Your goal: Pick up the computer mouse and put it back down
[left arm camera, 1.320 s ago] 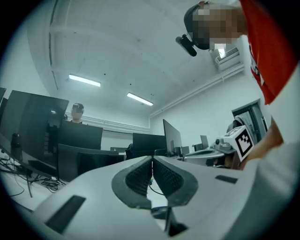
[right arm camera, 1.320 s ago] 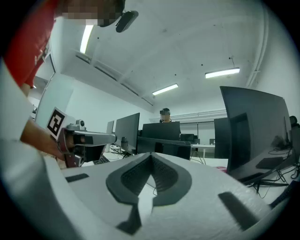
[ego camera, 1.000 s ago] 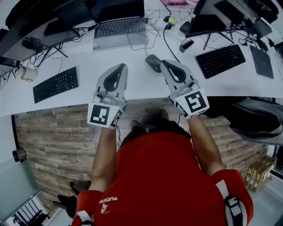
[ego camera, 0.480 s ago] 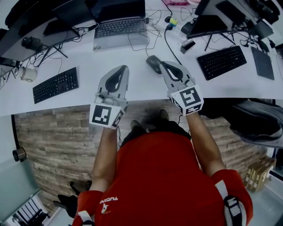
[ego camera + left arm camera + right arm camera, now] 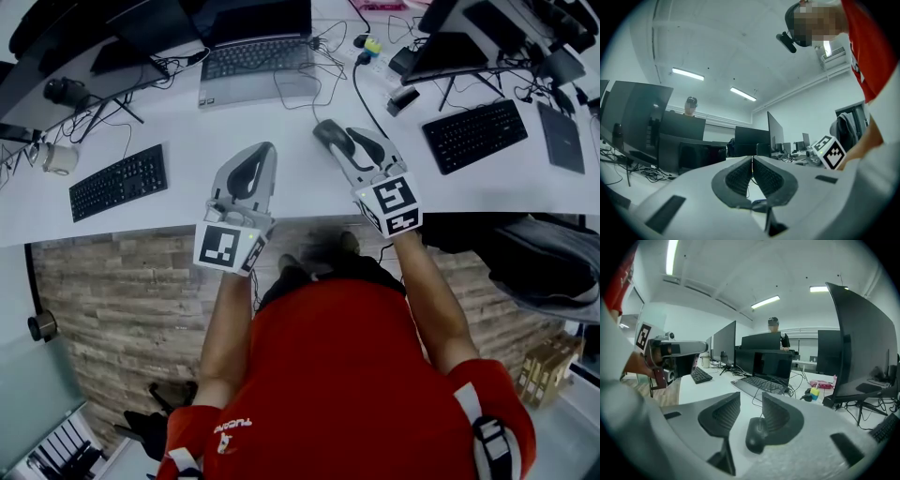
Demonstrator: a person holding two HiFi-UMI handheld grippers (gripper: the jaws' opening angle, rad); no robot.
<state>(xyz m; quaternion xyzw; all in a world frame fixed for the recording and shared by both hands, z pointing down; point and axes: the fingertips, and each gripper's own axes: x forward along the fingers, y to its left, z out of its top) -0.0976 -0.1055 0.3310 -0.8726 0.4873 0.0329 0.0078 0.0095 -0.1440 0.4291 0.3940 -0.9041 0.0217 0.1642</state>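
Note:
A dark computer mouse (image 5: 322, 130) lies on the white desk (image 5: 178, 122), its cable running back toward the laptop. My right gripper (image 5: 344, 142) tilts down over it with its jaws opening. In the right gripper view the mouse (image 5: 756, 435) sits low between the two fingers, close against the right finger (image 5: 780, 416), with a gap to the left one. My left gripper (image 5: 262, 152) hovers level over the desk's front edge, left of the mouse. Its jaws are shut with nothing between them (image 5: 752, 160).
A laptop (image 5: 253, 58) stands behind the mouse with loose cables around it. Black keyboards lie at the left (image 5: 119, 178) and right (image 5: 473, 131). A mug (image 5: 58, 157) sits far left, and monitors stand along the back. A person stands beyond the screens (image 5: 774, 331).
My right gripper has dropped and reached forward over the mouse, and its jaws have parted around it. The left gripper has hardly moved.

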